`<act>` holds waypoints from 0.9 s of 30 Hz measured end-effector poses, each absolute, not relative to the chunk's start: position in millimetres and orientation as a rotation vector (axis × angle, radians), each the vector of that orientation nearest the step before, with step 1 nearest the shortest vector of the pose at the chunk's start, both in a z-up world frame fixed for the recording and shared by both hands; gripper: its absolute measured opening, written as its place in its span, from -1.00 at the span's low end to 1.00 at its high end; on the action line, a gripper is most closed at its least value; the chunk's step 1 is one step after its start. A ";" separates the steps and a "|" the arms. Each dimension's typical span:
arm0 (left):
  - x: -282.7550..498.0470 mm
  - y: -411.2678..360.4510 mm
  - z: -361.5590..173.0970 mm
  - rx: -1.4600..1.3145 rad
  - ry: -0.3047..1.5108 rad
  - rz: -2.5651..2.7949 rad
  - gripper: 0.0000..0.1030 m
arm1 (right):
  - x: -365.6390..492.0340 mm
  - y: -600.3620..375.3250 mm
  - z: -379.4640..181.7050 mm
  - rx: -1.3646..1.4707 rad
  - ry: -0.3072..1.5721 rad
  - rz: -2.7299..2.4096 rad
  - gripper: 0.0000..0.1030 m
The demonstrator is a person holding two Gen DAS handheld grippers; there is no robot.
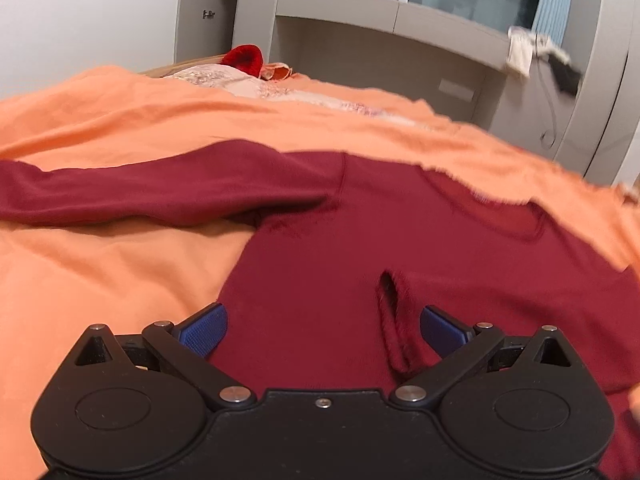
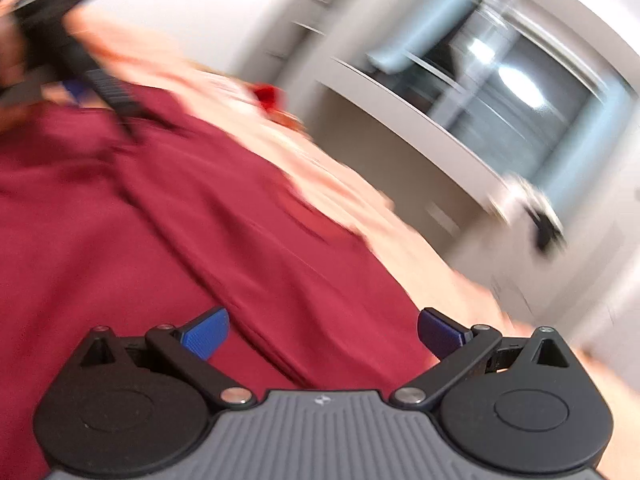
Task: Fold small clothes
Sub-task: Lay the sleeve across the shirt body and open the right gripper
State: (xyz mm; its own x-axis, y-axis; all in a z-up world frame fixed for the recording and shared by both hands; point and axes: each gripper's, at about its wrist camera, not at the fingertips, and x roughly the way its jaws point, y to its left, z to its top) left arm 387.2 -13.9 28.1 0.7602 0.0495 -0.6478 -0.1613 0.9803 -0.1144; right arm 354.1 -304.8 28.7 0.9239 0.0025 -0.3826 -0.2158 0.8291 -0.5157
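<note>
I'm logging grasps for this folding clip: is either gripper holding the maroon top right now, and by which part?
Nothing is held. The left gripper and right gripper both stand open above the maroon top, with no cloth pinched between their blue pads.

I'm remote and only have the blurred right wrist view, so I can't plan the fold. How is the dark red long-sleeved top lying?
Observer: The dark red long-sleeved top lies flat on the orange bedsheet, with one sleeve stretched out to the left.
Operator: Is the left gripper holding anything?
Observer: No. The left gripper is open above the top's body, nothing between its blue pads.
Operator: Any fold already there?
Observer: A narrow raised crease runs between those pads. The right gripper is open too.
</note>
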 end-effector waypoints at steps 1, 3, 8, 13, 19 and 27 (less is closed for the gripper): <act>389.0 -17.7 24.5 -0.145 0.710 0.128 0.99 | 356.7 -318.5 27.6 -0.549 0.401 0.072 0.99; 390.1 -25.2 19.7 -0.099 0.716 0.144 0.99 | 362.5 -341.1 23.2 -0.491 0.437 0.004 0.99; 389.5 -32.7 16.0 -0.042 0.711 0.161 0.99 | 377.4 -361.9 1.6 -0.546 0.495 -0.046 0.85; 389.5 -32.3 14.8 -0.041 0.709 0.161 0.99 | 386.4 -348.9 -11.9 -0.600 0.455 -0.046 0.50; 389.2 -32.1 13.5 -0.042 0.707 0.159 0.99 | 394.1 -342.8 -9.0 -0.549 0.453 -0.001 -0.76; 385.1 -40.7 13.2 0.011 0.713 0.152 0.99 | 394.0 -373.6 3.4 -0.224 0.567 -0.005 -0.83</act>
